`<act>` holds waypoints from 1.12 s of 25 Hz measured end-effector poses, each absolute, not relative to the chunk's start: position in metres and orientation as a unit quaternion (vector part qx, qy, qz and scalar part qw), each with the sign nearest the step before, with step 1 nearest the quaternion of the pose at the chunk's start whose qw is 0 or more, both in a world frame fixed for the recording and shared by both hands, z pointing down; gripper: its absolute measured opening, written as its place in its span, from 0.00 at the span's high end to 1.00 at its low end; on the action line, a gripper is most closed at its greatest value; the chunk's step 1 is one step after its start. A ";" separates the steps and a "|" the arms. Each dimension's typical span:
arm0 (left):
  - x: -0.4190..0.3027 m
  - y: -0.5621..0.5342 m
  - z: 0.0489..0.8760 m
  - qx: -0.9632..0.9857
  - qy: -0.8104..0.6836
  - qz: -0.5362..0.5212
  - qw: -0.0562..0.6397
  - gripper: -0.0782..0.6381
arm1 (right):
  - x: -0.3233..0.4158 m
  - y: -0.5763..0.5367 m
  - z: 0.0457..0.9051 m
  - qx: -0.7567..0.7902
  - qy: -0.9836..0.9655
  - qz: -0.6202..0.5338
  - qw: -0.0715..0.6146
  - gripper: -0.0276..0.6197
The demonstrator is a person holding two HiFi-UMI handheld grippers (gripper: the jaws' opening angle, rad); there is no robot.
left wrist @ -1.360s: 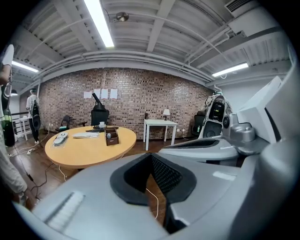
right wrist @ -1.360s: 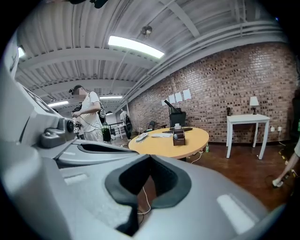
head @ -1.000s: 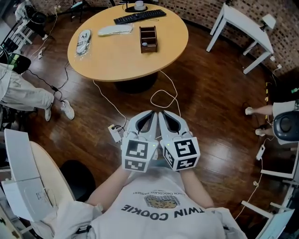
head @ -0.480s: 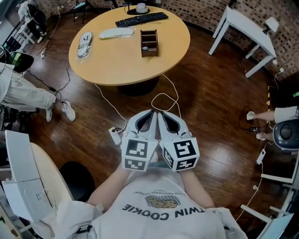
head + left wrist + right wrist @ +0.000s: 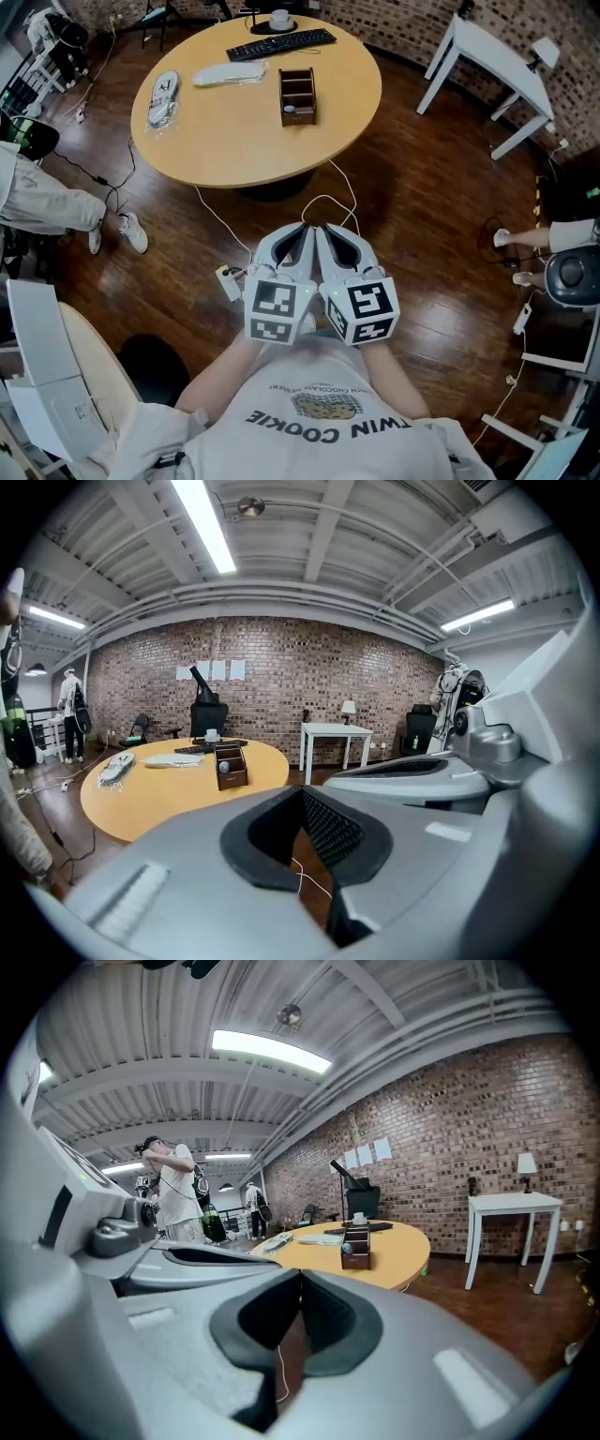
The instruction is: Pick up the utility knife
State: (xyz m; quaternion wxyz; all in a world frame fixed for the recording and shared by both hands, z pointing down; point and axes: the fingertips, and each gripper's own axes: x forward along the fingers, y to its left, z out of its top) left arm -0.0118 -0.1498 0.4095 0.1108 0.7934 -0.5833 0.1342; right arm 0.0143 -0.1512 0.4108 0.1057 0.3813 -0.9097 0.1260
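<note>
Both grippers are held side by side close to my chest, over the wooden floor and short of the round wooden table (image 5: 234,131). My left gripper (image 5: 302,229) and right gripper (image 5: 324,229) are shut, pads together, with nothing between them. On the table's left part lies a grey-and-white tool in a clear pack (image 5: 162,94), which looks like the utility knife. A long white object (image 5: 230,72) lies beside it. In the left gripper view my left gripper (image 5: 302,795) points at the table (image 5: 141,799); my right gripper (image 5: 300,1277) does too.
The table also carries a brown wooden organizer (image 5: 297,97), a black keyboard (image 5: 281,40) and a cup (image 5: 278,16). White cables (image 5: 328,199) and a power strip (image 5: 230,279) lie on the floor ahead. A seated person (image 5: 42,192) is left, a white desk (image 5: 492,52) right.
The table has come a little nearer and lower in the head view as I move toward it. Both grippers stay shut and together in front of me.
</note>
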 end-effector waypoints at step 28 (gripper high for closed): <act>-0.110 -0.382 0.452 0.820 -0.524 0.225 0.051 0.88 | -0.072 -0.366 0.437 0.417 -0.889 0.140 0.125 0.95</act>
